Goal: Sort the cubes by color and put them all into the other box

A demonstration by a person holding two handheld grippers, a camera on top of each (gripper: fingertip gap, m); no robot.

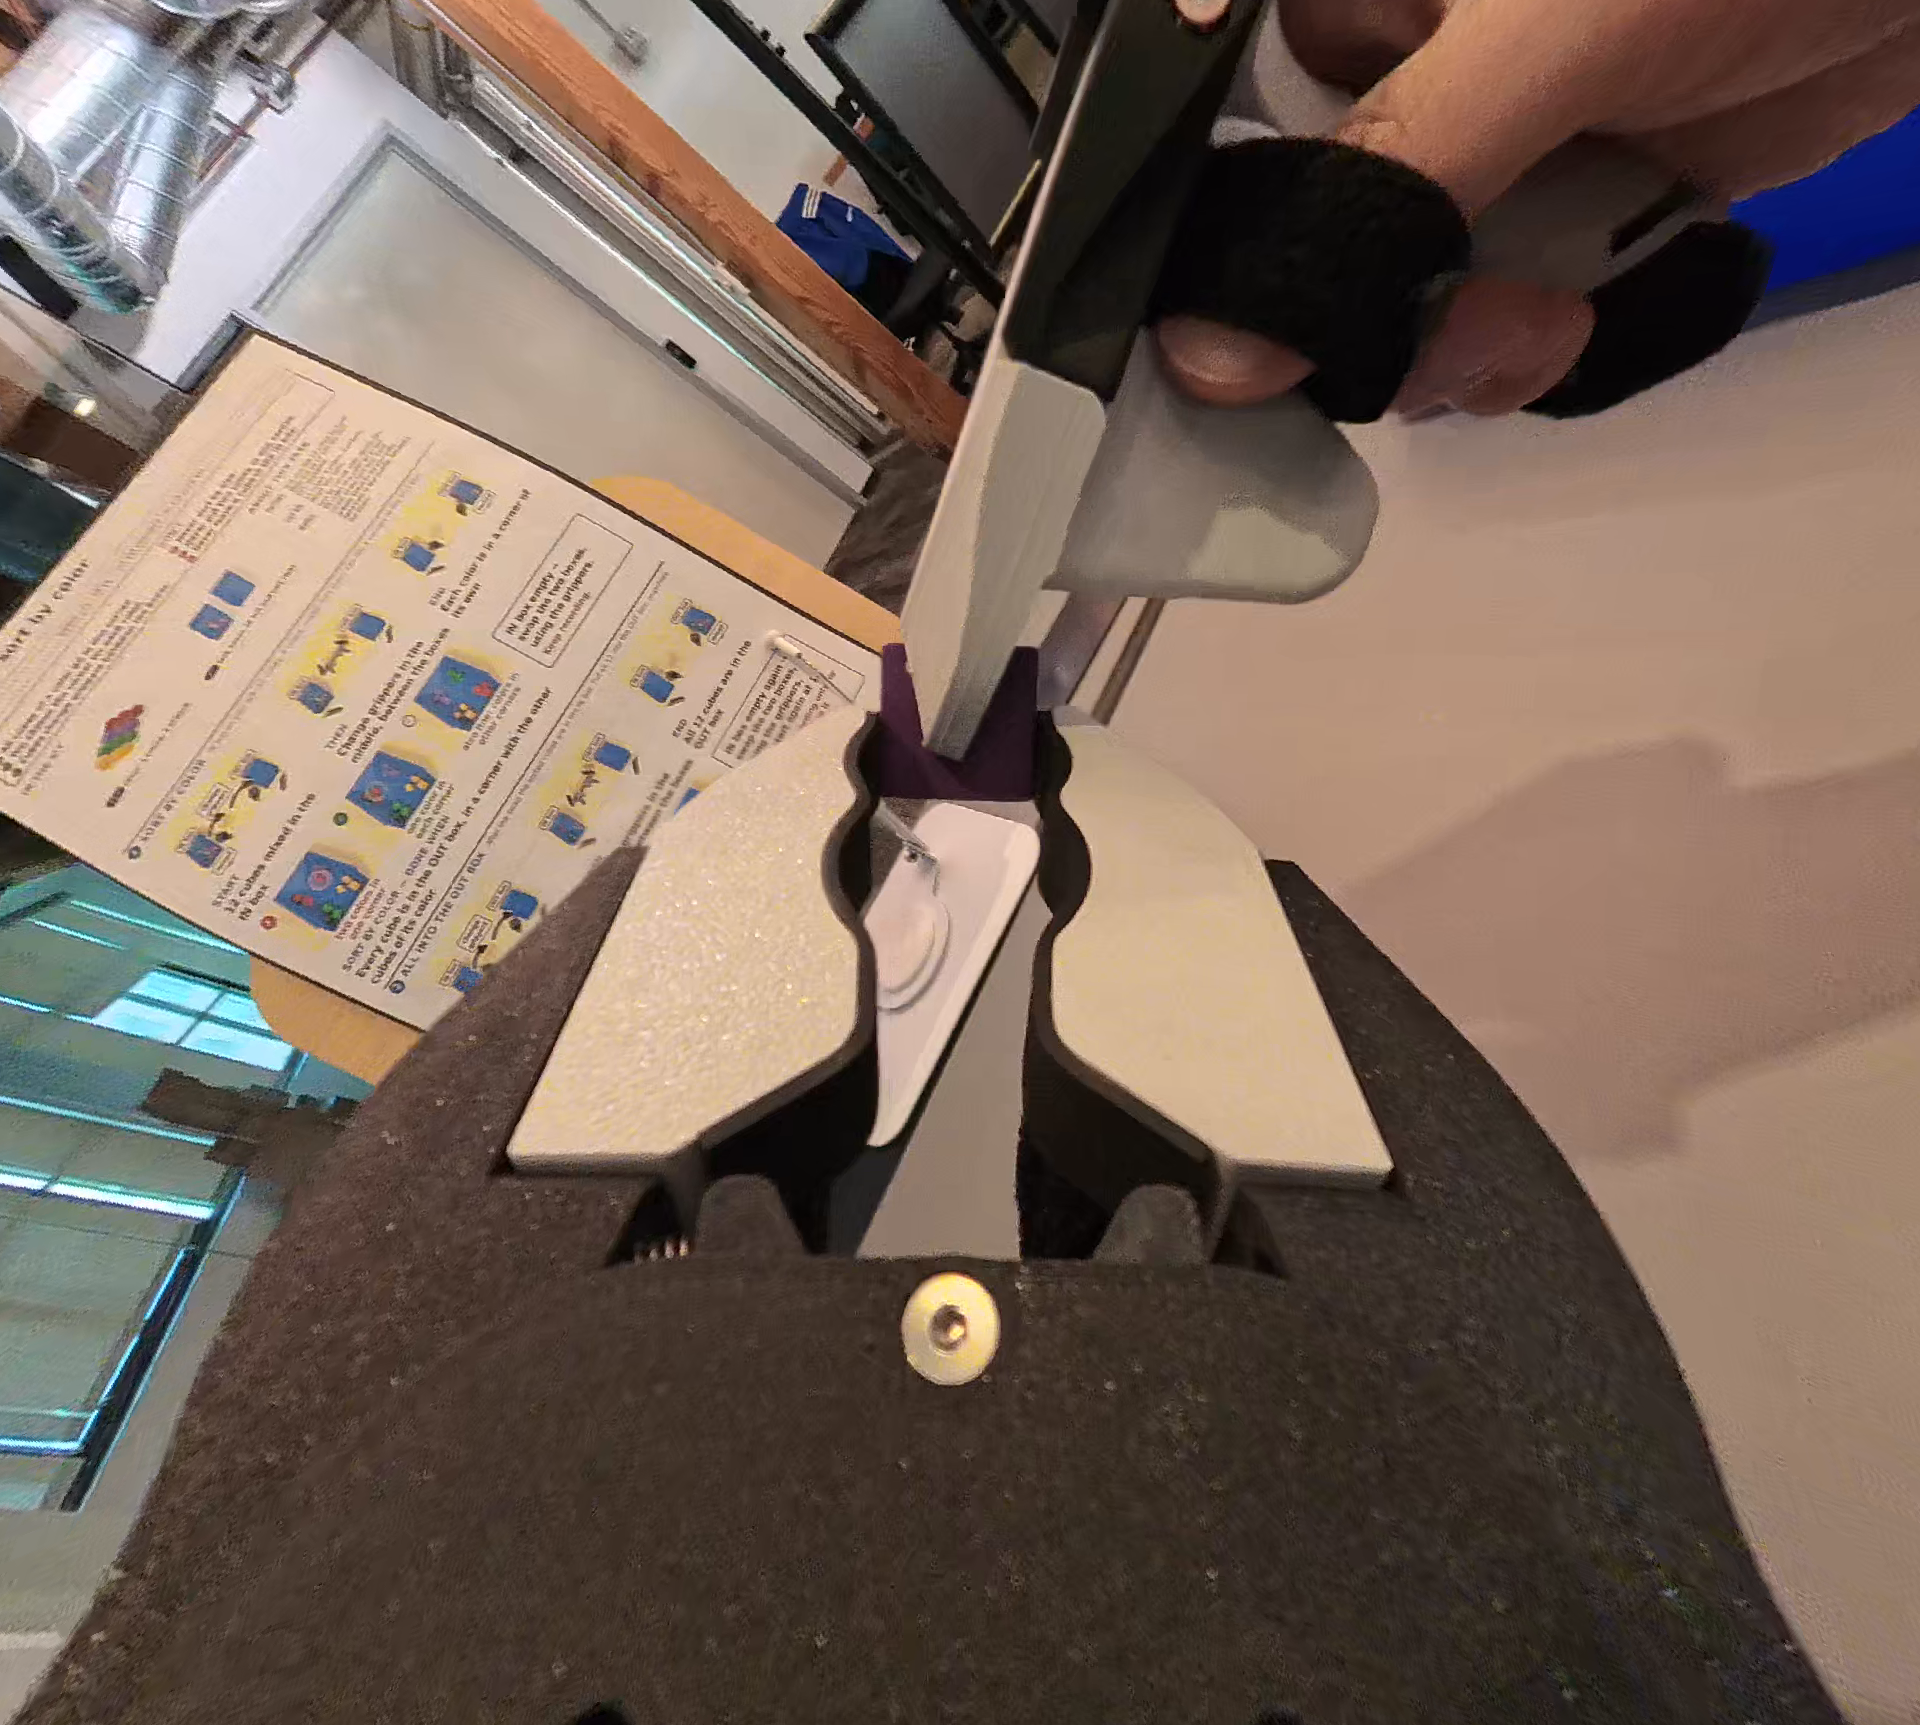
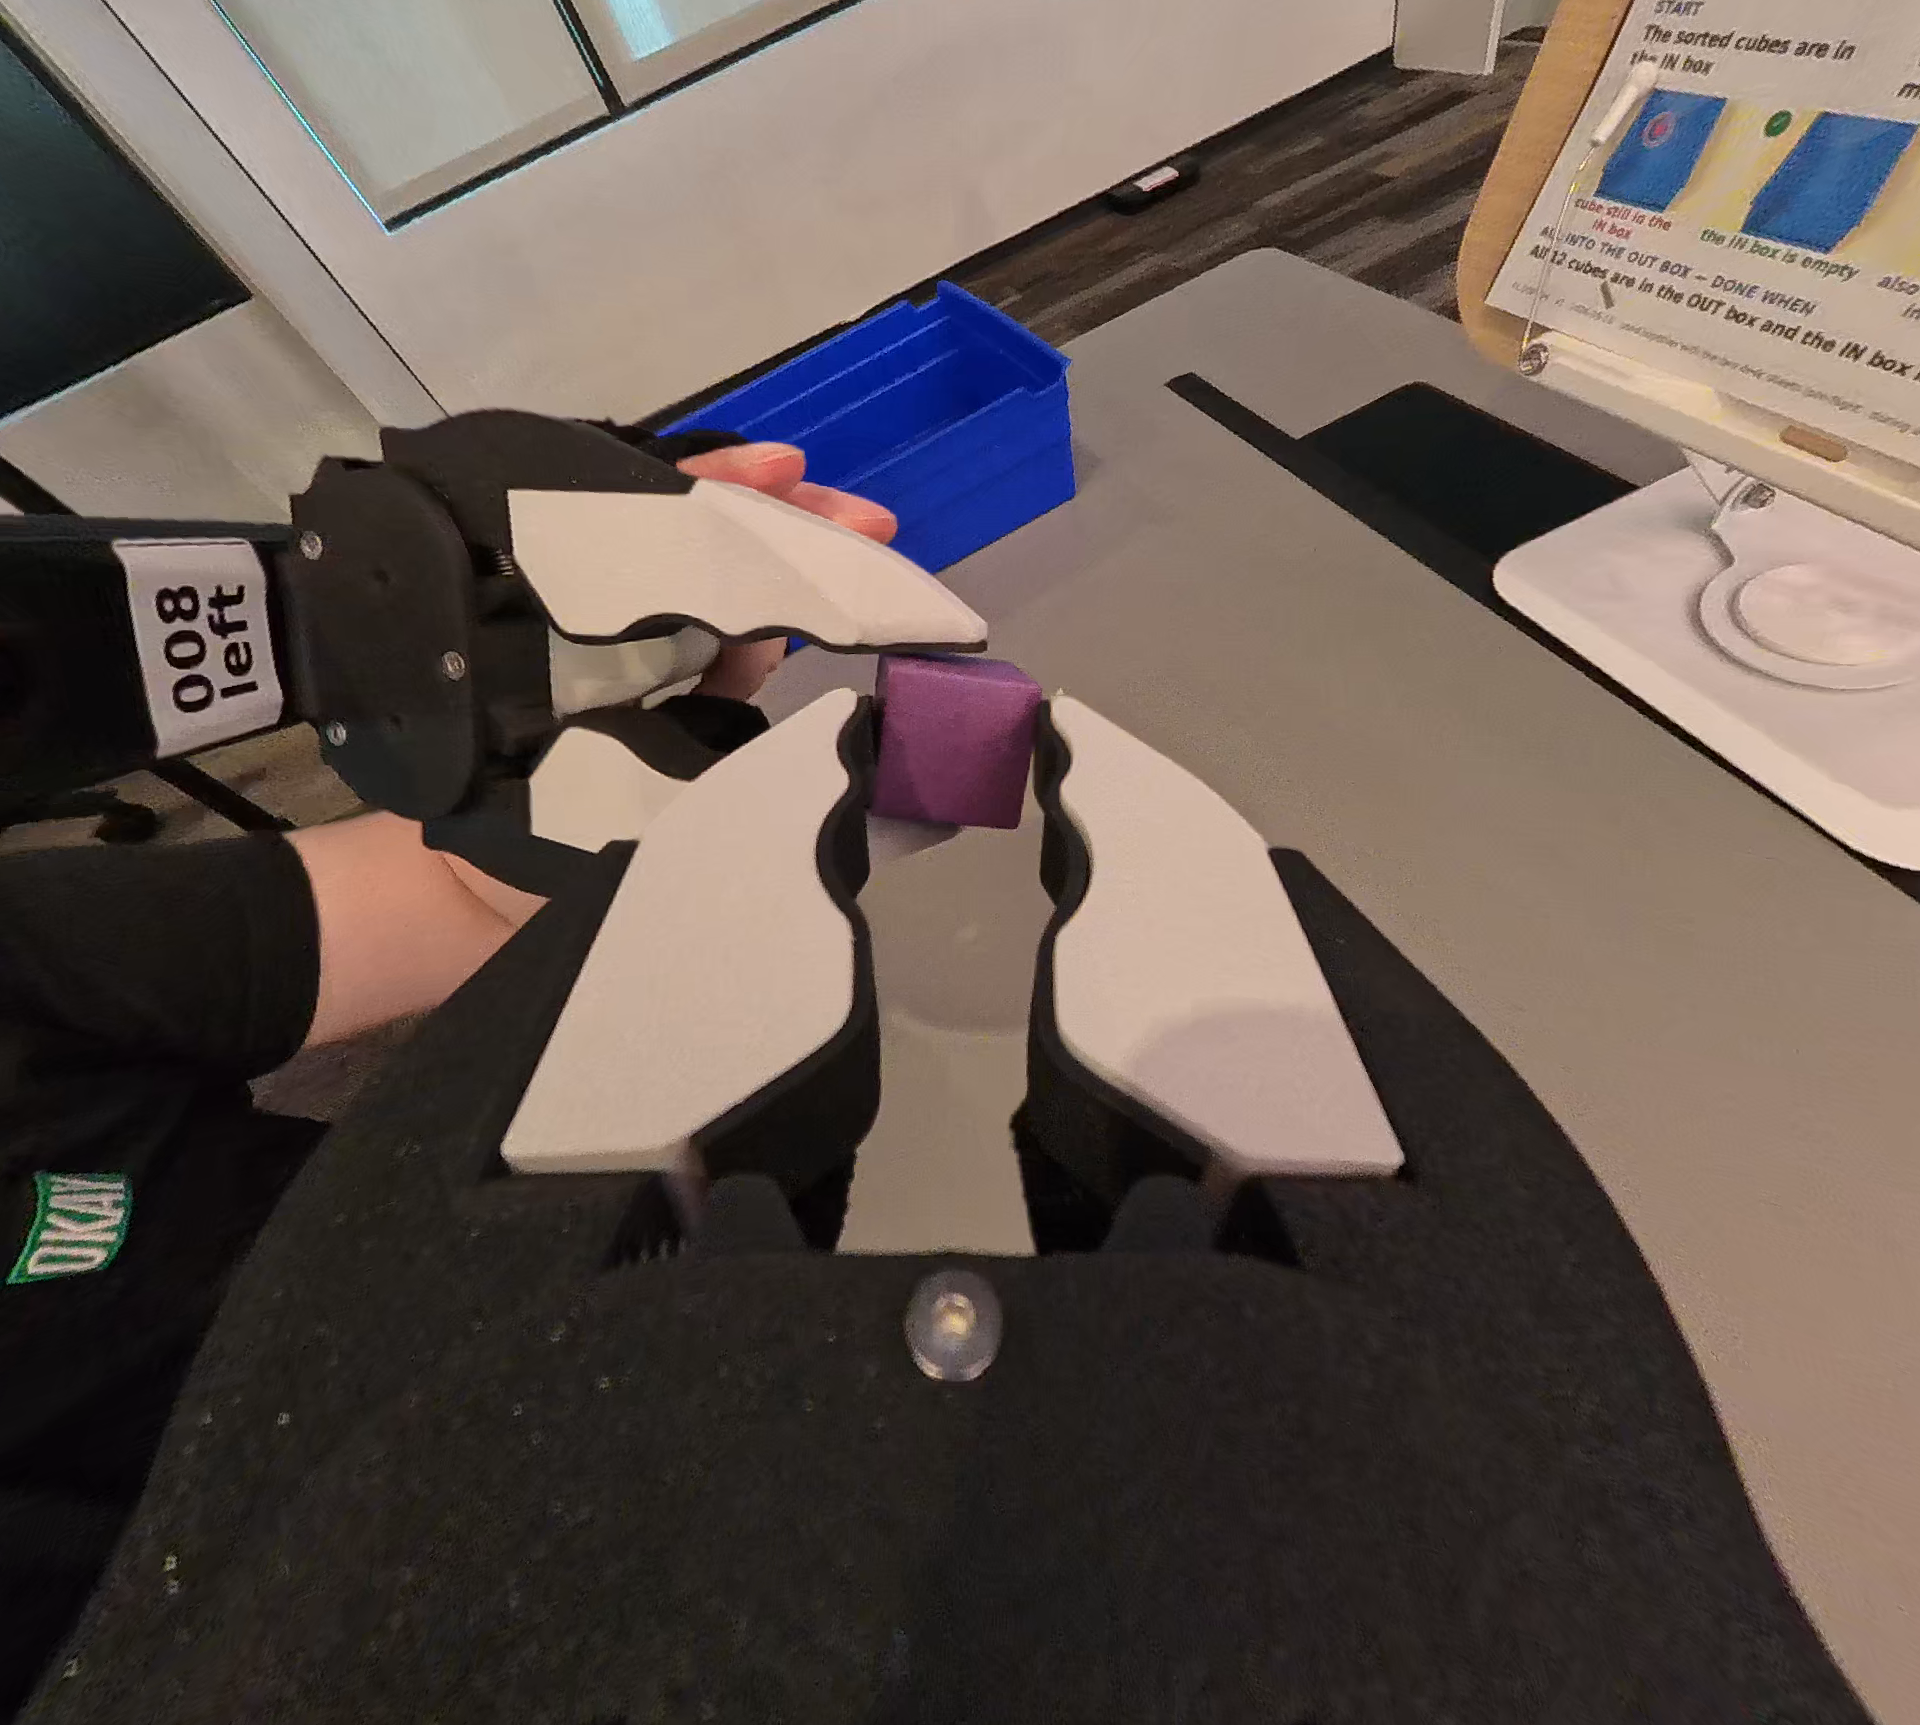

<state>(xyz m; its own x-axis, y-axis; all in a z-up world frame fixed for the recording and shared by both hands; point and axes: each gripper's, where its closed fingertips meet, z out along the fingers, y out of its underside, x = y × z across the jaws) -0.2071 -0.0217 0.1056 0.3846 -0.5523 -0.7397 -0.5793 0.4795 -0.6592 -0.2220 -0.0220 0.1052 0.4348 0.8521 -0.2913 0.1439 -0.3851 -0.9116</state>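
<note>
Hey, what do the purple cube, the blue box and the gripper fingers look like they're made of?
Purple cube: probably matte plastic, possibly printed; flat, dull faces with crisp edges and no glare.
Blue box: looks like moulded plastic, slightly glossy, with thin ribbed walls and a stepped rim.
Right gripper fingers: pale, grainy rigid plates, likely plastic, backed by black wavy pads that may be rubber.

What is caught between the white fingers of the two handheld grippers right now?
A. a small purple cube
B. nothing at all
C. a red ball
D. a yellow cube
A: the small purple cube sits at the fingertips of the right gripper, with the left gripper closing on it from the side.
</note>
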